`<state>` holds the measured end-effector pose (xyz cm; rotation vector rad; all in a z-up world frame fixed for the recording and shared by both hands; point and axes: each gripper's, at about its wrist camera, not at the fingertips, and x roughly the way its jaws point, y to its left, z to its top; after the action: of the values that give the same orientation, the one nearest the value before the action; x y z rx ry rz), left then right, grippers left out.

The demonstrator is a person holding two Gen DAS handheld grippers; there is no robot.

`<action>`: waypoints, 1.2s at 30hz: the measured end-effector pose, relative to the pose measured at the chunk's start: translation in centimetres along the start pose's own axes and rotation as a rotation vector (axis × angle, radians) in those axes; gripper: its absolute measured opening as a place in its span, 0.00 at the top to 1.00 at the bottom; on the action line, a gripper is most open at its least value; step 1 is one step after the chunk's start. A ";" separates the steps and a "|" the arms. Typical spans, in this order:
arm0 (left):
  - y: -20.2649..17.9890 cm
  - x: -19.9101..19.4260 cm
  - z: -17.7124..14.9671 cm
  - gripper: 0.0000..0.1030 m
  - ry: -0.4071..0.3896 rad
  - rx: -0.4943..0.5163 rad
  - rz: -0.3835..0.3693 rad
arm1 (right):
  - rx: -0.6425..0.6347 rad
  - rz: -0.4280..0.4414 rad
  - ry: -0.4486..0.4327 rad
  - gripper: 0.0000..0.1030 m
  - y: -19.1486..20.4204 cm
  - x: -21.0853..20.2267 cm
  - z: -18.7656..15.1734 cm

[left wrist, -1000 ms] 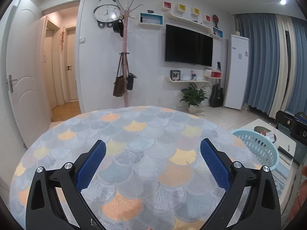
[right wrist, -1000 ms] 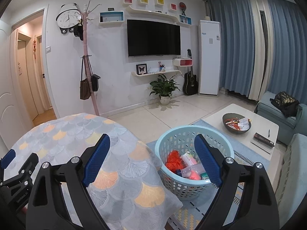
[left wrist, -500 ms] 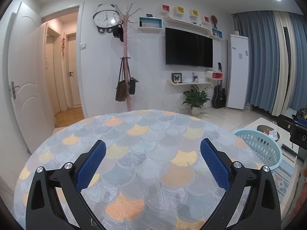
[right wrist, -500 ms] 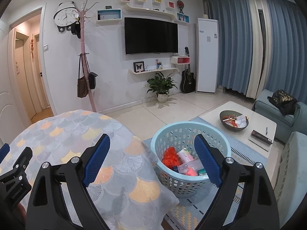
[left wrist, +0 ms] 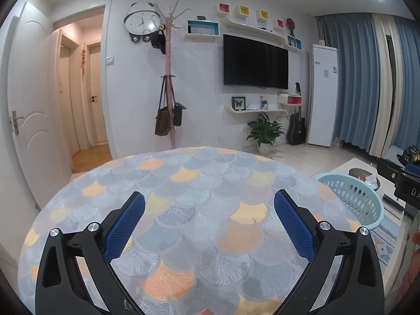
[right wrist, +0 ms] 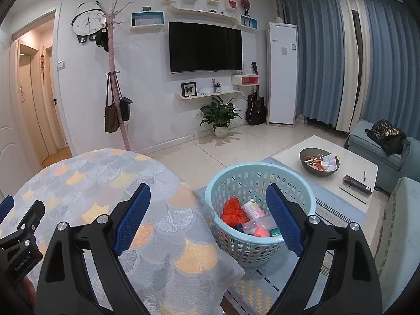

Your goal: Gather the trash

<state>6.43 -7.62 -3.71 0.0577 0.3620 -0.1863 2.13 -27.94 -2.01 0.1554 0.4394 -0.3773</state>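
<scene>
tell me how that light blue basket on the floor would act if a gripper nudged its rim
The light blue basket looks like thin perforated plastic, so it is probably light and its rim may flex a little. It holds only a few wrappers low down, so it would likely slide on the rug rather than tip.

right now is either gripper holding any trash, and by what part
Nothing is held. The left gripper and right gripper are both open and empty; the trash lies in the blue basket.
</scene>
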 end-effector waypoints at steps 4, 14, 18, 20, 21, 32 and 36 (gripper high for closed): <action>0.4 0.0 0.0 0.07 0.004 -0.015 0.006 | 0.000 0.000 -0.003 0.17 0.0 -0.1 0.0; 0.4 0.0 0.3 0.07 0.012 -0.014 -0.009 | -0.010 0.001 0.006 0.17 0.2 0.2 0.1; 0.5 0.0 0.5 0.07 0.008 -0.023 -0.001 | -0.008 -0.001 0.014 0.17 0.1 0.4 0.0; 0.7 0.1 0.6 0.07 0.009 -0.034 0.002 | -0.011 -0.003 0.016 0.17 0.2 0.4 -0.1; 0.7 0.1 0.6 0.07 0.009 -0.034 0.004 | -0.013 -0.003 0.017 0.17 0.3 0.5 -0.1; 0.0 -0.1 0.6 0.07 -0.005 -0.012 0.031 | -0.032 0.001 0.017 0.17 1.1 0.5 -0.2; -0.1 -0.2 0.6 0.07 -0.003 -0.005 0.030 | -0.034 0.005 0.024 0.17 1.2 0.5 -0.1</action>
<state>6.49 -7.71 -3.08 0.0578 0.3583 -0.1554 3.00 -27.03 -2.23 0.1280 0.4687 -0.3636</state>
